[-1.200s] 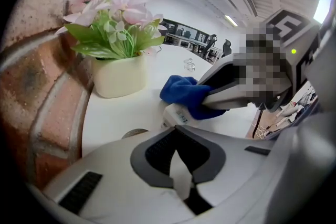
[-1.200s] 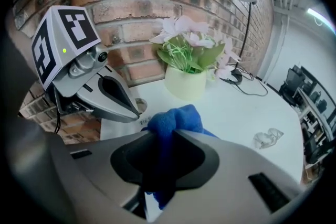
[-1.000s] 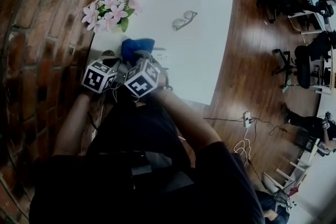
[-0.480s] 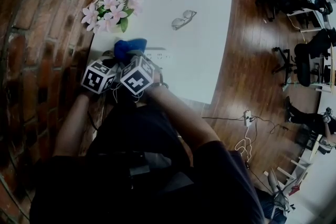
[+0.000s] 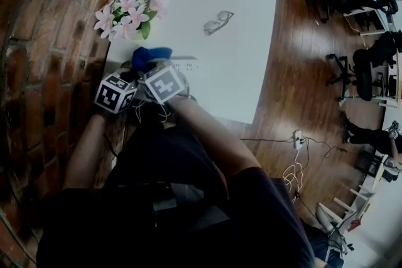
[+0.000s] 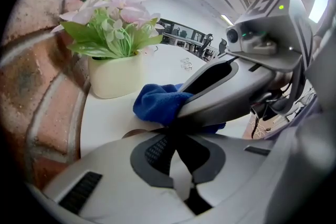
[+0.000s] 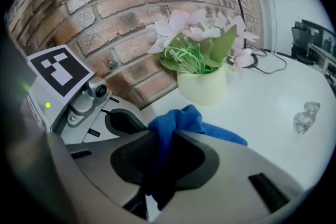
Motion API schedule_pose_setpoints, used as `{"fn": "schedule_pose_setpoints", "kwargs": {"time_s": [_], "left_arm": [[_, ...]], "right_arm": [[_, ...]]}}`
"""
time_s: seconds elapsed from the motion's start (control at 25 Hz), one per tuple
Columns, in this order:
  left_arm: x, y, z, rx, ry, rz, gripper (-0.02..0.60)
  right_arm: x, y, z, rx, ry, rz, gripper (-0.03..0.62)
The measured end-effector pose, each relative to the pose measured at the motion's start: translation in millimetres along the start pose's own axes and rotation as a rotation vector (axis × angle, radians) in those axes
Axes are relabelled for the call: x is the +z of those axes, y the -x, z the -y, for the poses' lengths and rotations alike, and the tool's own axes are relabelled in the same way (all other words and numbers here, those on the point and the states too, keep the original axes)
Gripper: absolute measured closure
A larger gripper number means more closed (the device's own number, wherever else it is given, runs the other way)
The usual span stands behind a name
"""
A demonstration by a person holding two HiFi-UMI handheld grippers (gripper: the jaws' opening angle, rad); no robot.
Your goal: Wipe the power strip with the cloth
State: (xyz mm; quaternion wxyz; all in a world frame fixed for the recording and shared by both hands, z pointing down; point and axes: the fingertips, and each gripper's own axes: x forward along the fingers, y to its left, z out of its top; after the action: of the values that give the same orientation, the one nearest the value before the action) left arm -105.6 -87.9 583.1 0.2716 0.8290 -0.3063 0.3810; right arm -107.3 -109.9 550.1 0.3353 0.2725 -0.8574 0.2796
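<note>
The white table (image 5: 242, 72) runs along a brick wall (image 5: 44, 28), and the work sits at its near end by a flower pot (image 5: 125, 9). Wiping looks to be under way. The right gripper (image 7: 160, 157) pinches a fold of the blue cloth (image 7: 181, 120) between its jaws, and the rest of the cloth bunches out ahead of them onto the table. In the head view that bunch lies over the left end of the power strip (image 5: 183, 63), whose white body runs out to the right of the cloth, flat on the table. The left gripper (image 6: 176, 147) sits close beside the right one, its jaws pressed together with nothing between them.

As I judge it, the next move is a drag of the cloth rightward along the strip with steady downward pressure. The strip could slide under that, so the left gripper may need to pin one end.

Much is hidden. Neither gripper view shows the strip: jaws and cloth cover it. In the left gripper view the right gripper's body crosses the frame and blocks most of the table. I cannot tell whether the left gripper touches the strip or the table, nor how firmly the cloth bears on the strip. The glasses (image 5: 218, 22) lie well apart, further up the table.
</note>
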Motion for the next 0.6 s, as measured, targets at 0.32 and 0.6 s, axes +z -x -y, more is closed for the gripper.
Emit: {"fn": "schedule_pose_setpoints", "kwargs": {"time_s": [0.32, 0.6], "left_arm": [[1.5, -0.1, 2.1, 0.0, 0.008, -0.011, 0.58], [1.7, -1.2, 0.4, 0.007, 0.012, -0.013, 0.578]], "right_arm": [[-3.2, 3.3, 0.6, 0.053, 0.012, -0.046, 0.508], [-3.6, 2.7, 2.2, 0.054, 0.031, -0.047, 0.508]]}}
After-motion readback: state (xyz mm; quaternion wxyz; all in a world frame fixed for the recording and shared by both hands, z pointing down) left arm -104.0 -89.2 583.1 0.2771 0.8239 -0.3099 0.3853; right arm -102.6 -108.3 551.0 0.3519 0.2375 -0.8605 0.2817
